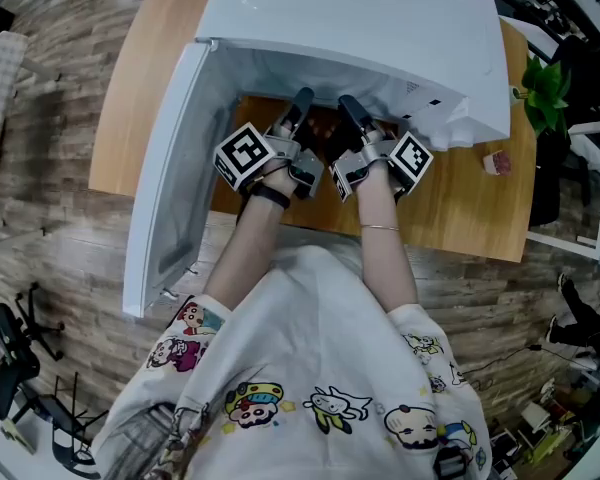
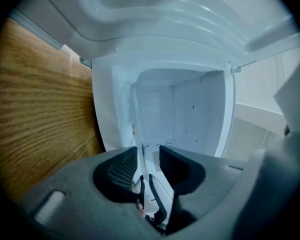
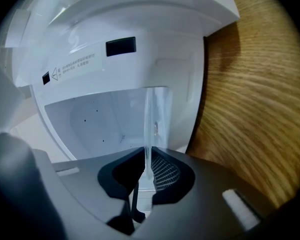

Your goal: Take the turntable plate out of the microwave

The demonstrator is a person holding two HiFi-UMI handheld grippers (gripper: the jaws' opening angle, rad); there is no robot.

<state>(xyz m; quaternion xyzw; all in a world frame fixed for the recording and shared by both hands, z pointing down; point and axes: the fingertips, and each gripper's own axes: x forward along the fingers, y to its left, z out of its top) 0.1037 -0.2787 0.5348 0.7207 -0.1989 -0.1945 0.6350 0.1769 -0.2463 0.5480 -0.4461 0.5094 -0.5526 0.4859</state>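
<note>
Grasping step: the right tongs (image 3: 147, 166) clamp the turntable plate (image 3: 151, 119) rim inside the microwave (image 1: 380, 28). The left tongs (image 2: 149, 161) stand open astride it. Next, close left, then withdraw level.

One microwave (image 1: 360, 28), one turntable plate (image 3: 149, 124), two grippers (image 1: 302, 100) (image 1: 347, 105), one table (image 1: 160, 58), one plant (image 1: 545, 88).

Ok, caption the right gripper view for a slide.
Right gripper clamps the glass turntable plate edge-on before the open microwave.
</note>
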